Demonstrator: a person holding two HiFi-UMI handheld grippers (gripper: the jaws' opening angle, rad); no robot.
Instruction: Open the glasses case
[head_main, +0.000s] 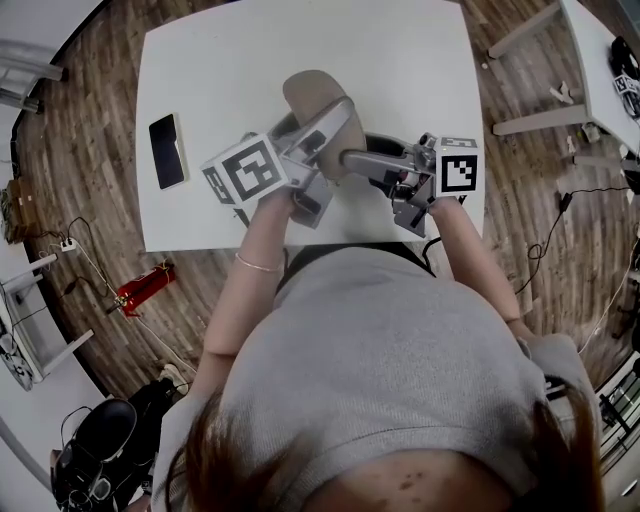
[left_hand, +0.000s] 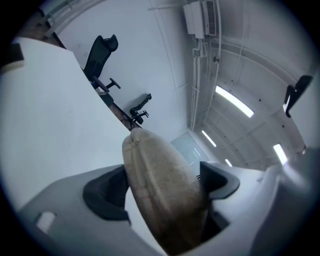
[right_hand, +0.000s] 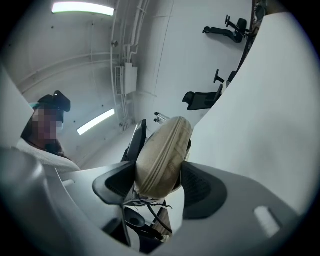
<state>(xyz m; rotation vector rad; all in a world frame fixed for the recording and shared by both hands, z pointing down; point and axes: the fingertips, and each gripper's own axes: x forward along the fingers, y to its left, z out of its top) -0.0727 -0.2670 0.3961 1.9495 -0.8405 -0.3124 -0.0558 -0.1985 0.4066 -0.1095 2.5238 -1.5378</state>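
Pinching the glasses case (head_main: 308, 95) from both sides: left tool (left_hand: 162, 189) clamped across the body with most of it sticking out ahead of the jaws, right tool (right_hand: 159, 184) clamped on one end. Held over the tabletop (head_main: 400, 60); resting on it or lifted, can't tell.

>> Handling?

Looks light. Soft fabric shell, probably dents under the pads, not slippery. Possibly glasses inside, so no hard squeeze.

>> Where to grab for opening?

Zipper (right_hand: 165, 156) along the edge between the right tool's jaws, looks shut. Hold the body with one tool, free the other, go for the pull tab. Tab not visible.
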